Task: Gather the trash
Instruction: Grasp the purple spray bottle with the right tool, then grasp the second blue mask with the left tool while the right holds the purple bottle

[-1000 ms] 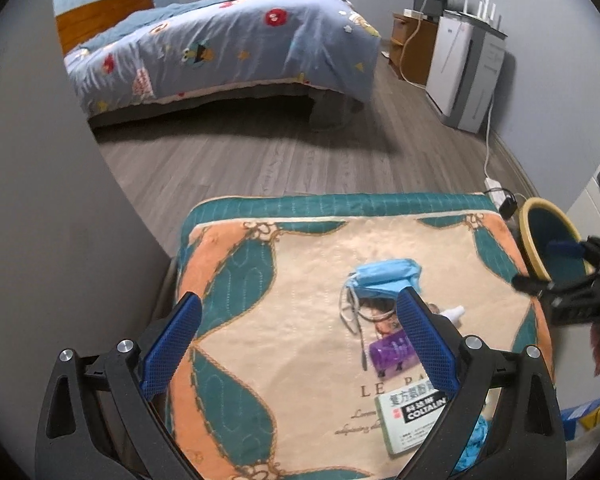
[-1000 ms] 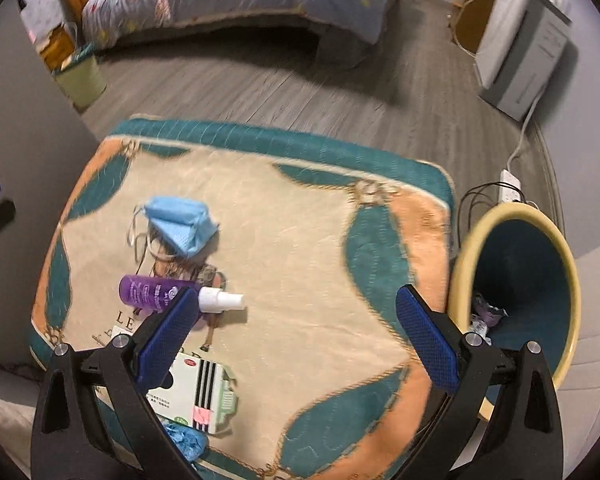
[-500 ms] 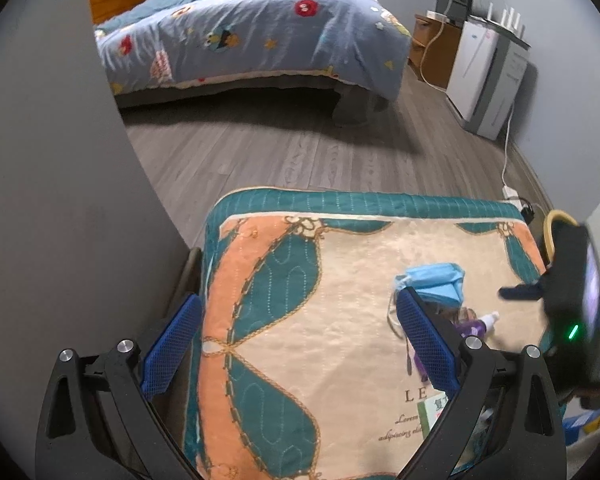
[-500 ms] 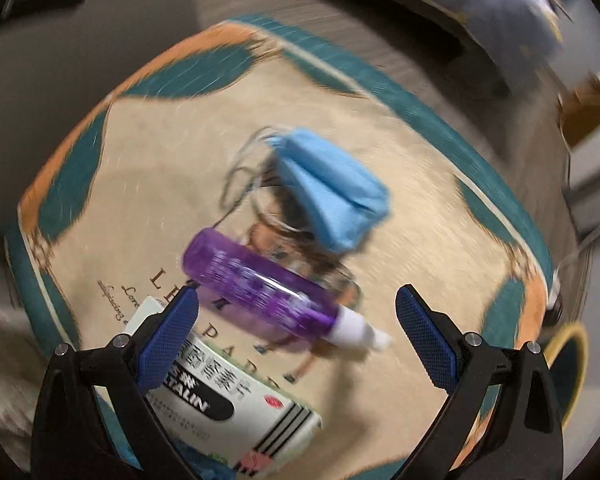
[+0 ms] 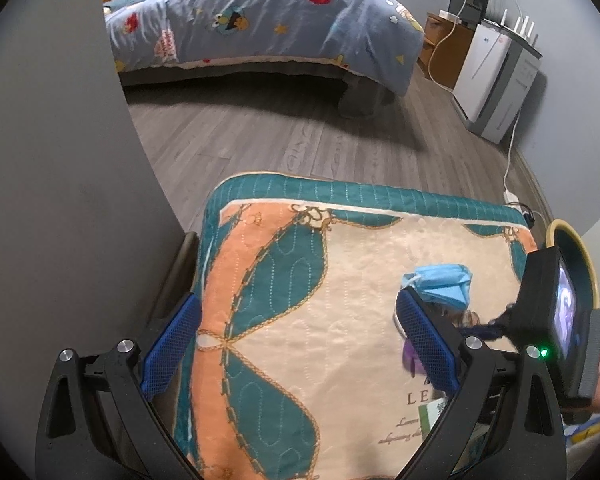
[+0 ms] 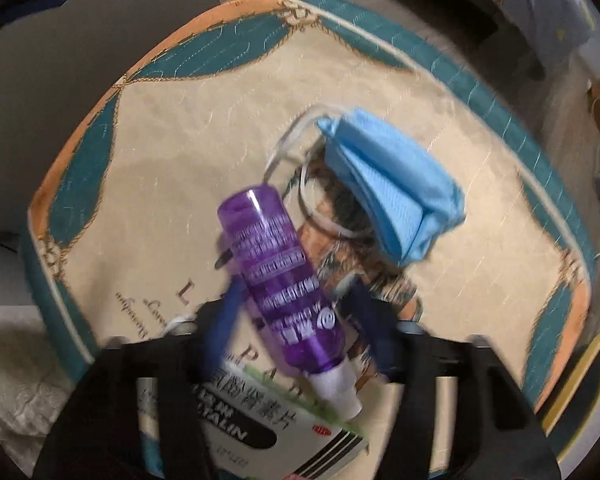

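Note:
A purple bottle (image 6: 284, 280) with a white cap lies on the patterned cushion (image 6: 172, 152). A folded blue face mask (image 6: 396, 184) lies just beyond it, and a white medicine box (image 6: 260, 428) lies in front. My right gripper (image 6: 296, 320) is low over the bottle, its blurred blue fingers (image 6: 224, 320) close on either side of the bottle's lower half; I cannot tell whether they grip it. My left gripper (image 5: 296, 344) is open and empty above the cushion's left part (image 5: 300, 320). The mask (image 5: 440, 284) and the right gripper's body (image 5: 556, 320) show at its right.
A yellow-rimmed bin (image 5: 580, 256) stands right of the cushion, also in the right wrist view (image 6: 580, 376). A grey wall (image 5: 60, 160) is on the left. A bed (image 5: 260, 20) and a white appliance (image 5: 496, 80) stand across the wooden floor (image 5: 300, 140).
My right gripper has dropped down onto the purple bottle and its fingers have come in from wide open. My left gripper has swung left, away from the trash.

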`<state>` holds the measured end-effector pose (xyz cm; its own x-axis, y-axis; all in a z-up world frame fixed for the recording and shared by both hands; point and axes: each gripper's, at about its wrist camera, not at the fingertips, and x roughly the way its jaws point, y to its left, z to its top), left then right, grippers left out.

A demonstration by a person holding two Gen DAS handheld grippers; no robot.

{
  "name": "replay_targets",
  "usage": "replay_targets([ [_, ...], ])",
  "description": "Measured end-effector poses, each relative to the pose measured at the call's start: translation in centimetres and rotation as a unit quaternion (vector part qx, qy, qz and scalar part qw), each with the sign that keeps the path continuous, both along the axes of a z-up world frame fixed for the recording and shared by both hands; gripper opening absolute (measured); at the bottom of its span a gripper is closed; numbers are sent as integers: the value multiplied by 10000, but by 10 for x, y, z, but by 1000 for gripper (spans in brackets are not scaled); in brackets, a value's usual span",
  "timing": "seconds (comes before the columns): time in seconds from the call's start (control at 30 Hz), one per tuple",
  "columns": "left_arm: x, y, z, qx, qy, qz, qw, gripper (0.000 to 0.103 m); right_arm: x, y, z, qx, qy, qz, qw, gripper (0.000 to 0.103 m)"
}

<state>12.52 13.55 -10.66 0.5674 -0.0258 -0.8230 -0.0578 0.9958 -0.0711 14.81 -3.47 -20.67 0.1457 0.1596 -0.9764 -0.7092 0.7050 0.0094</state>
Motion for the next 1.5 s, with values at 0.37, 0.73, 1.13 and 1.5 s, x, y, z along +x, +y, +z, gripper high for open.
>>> replay_targets([
  [0.37,1,-8,-2,157,37,-54,9999,97,0,-10,11,231,136,42,9996,37],
  [0.73,34,-71,-46,391,306,-639,9967,97,45,-110,60,711,-118,-1329,9885,34],
  [1.13,70,-151,-108,305,838,-1352,9868,97,65,-171,10,487,102,-2498,9670,33],
  [1.5,61,-153,-113,313,732,-1626,9835,80,68,-159,4,218,-122,-2286,9732,69],
])
